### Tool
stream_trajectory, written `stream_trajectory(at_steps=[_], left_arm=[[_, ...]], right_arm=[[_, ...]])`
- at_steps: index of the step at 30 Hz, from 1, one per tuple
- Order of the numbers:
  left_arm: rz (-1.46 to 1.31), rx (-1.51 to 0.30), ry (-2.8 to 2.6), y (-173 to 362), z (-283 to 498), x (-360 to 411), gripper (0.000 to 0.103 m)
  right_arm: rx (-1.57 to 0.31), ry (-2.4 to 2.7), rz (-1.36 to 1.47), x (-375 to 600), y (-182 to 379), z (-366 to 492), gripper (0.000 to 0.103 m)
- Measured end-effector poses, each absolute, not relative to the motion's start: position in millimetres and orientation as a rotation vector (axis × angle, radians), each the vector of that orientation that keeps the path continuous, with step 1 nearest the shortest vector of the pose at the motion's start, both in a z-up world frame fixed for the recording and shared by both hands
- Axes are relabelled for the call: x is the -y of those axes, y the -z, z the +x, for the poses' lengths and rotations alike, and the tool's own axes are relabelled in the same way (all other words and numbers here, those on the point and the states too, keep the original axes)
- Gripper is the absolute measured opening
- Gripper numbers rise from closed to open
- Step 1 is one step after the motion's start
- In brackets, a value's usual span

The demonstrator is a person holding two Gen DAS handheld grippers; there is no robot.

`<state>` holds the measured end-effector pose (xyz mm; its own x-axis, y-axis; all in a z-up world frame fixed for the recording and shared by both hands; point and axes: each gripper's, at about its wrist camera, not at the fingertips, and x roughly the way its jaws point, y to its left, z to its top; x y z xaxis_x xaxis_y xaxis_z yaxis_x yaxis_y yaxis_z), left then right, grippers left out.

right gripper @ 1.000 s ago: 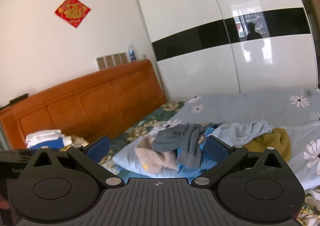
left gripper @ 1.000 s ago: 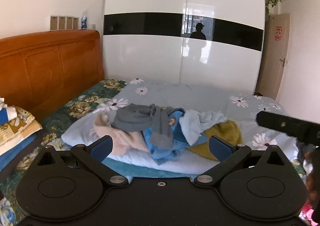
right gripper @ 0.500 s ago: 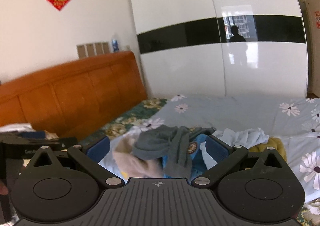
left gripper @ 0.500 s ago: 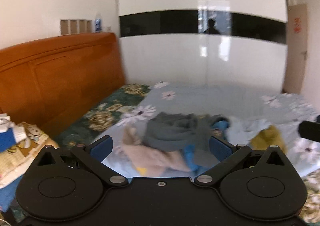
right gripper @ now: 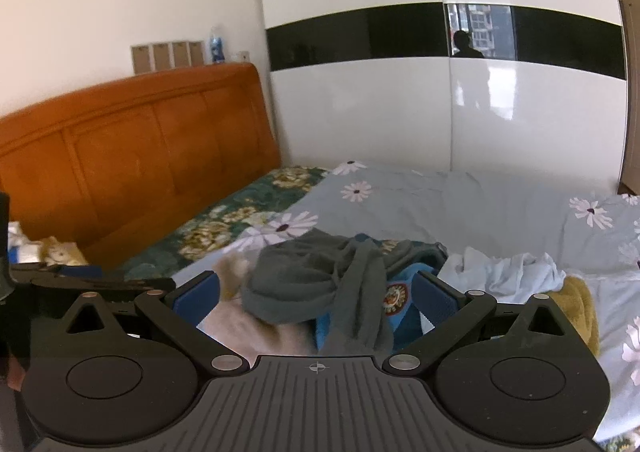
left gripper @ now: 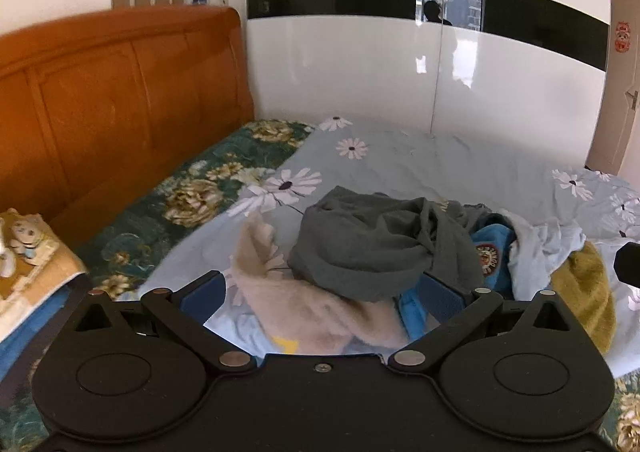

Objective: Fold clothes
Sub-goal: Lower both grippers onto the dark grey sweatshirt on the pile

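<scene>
Both spread wide and empty: left gripper (left gripper: 320, 292) and right gripper (right gripper: 316, 292), aimed at crumpled grey cotton garment (left gripper: 372, 244) at twelve o'clock atop beige fleece (left gripper: 320, 316).

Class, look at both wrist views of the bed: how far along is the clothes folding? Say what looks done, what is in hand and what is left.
Done: nothing from the heap on the bed looks folded. In hand: nothing; the left gripper and right gripper are both open, aimed at the heap. Left: the whole heap, with the grey garment on top, the beige one, the blue one, the pale blue one and the mustard one.
</scene>
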<state>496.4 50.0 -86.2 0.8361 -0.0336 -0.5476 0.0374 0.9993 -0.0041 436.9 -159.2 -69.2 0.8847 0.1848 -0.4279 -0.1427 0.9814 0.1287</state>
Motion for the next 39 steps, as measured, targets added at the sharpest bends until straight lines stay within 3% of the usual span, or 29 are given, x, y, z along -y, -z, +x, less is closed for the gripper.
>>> stream_trajectory(at_steps=[16, 39], left_arm=[[-0.084, -0.680, 0.020, 164.8, 622.4, -65.4, 0.101], [-0.112, -0.757, 0.033, 219.0, 738.7, -58.5, 0.101]], right_arm=[[-0.526, -0.139, 0.062, 143.7, 143.0, 565.0, 0.103], [-0.630, -0.036, 0.015, 145.4, 204.8, 687.8, 0.103]])
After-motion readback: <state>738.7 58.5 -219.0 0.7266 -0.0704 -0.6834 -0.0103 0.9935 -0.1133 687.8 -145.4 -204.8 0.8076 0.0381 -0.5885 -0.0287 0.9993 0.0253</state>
